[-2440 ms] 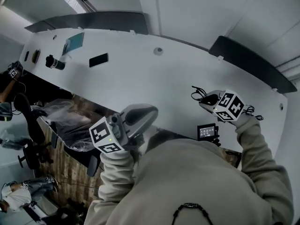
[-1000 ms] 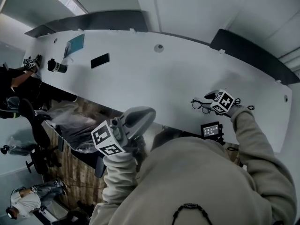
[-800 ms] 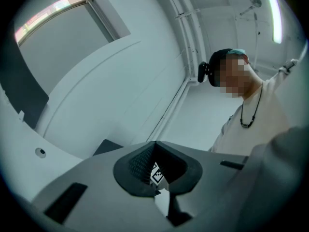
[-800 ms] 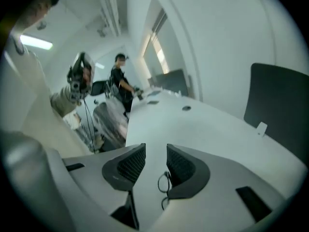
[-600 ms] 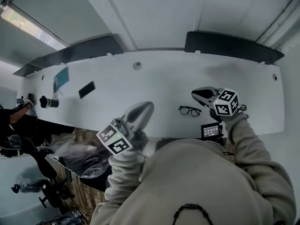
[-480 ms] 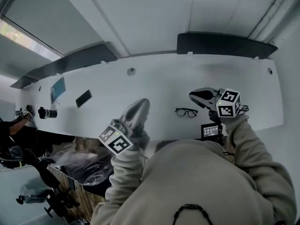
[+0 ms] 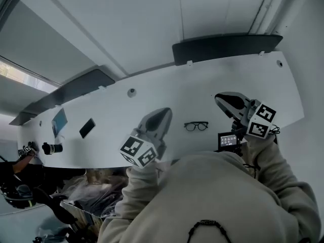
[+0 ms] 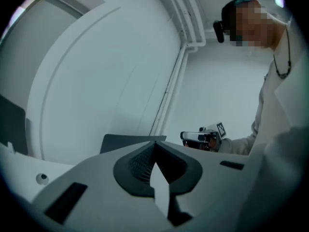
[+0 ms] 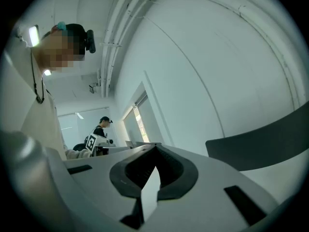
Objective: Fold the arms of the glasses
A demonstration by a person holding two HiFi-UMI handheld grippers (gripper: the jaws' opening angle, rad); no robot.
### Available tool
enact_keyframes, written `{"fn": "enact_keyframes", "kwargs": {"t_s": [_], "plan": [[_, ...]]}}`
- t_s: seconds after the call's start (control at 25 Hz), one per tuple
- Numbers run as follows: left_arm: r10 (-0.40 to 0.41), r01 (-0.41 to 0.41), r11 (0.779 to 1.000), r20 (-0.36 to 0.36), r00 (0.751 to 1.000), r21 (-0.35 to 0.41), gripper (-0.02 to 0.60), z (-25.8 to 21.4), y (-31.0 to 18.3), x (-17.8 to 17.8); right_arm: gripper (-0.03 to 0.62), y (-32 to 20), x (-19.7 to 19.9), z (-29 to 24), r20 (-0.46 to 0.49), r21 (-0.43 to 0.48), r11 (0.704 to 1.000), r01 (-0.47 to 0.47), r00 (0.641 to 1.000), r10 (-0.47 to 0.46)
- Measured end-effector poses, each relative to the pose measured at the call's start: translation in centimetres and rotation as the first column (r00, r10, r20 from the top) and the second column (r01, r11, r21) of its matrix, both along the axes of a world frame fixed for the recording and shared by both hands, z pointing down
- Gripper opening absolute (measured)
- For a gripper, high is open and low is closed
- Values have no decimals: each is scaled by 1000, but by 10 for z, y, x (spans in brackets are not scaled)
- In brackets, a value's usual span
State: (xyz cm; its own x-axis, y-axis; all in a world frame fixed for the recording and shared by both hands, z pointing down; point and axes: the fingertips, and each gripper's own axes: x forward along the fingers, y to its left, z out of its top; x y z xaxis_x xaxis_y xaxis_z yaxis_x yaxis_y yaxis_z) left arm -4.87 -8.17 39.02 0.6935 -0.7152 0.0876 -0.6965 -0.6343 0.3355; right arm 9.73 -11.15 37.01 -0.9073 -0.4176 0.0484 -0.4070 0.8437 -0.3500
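1. Glasses [image 7: 196, 126]: lying on the white table [image 7: 152, 85], near its front edge, just past 3 o'clock from the middle of the head view. Nothing is touching them. They're too small for me to read how the arms sit.
2. Left gripper [image 7: 163, 116]: about 8 o'clock from the glasses, near them but clear. In the left gripper view the left gripper [image 8: 155, 149] has its jaws pressed together with nothing between them.
3. Right gripper [image 7: 226, 100]: about 2 o'clock from the glasses, held up off the table. In the right gripper view the right gripper [image 9: 155, 152] has its jaws pressed together too, and it's empty.
4. Surface: long, curved white top, mostly bare. One round grommet [image 7: 131, 91] at 11 o'clock from the glasses, and another at the far right corner [image 7: 279, 63].
5. Small screen [image 7: 229, 140] at the front edge, 4 o'clock from the glasses, just beside my right sleeve [image 7: 273, 161].
6. Left end, 9 o'clock and well apart from the glasses: black phone [image 7: 87, 127], a teal flat item [image 7: 58, 122] and a black cylinder [image 7: 52, 148]. I can't tell what the last two are.
7. Dark panels stand along the table's back edge, one at 12 o'clock [image 7: 228, 45] and one at 10 o'clock [image 7: 81, 85].
8. Room: plain white walls, with pipes [image 8: 186, 18] running up the corner in the left gripper view.
9. Right gripper view also shows another person [image 9: 100, 129] in the background at a desk, beside a marker cube.
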Motion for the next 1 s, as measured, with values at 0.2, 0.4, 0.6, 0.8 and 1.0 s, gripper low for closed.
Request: {"fn": "enact_keyframes", "kwargs": {"t_s": [0.2,0.4,0.6,0.8,1.0], "plan": [[38,-38,999,-4,999,22,5,-7,-3,6,18,-3,12,-2,-4,-1,999,-37,999,37],[46,-46,999,-3,999,22,5,-2,-4,1,18,-4,10,0,-4,6,999,-38,999,38],[46,-45,999,-16,999,20,5,-2,-5,-1,18,-9,10,2,-36,18,1000,-26,999,26],[29,-28,999,-26,999,14,5,2,-4,-16,18,-13,6,1,-45,24,999,-24,999,25],[18,-18,1000,-36,999,11,5,5,0,-25,18,-11,1,3,-49,27,999,-21,999,23]]}}
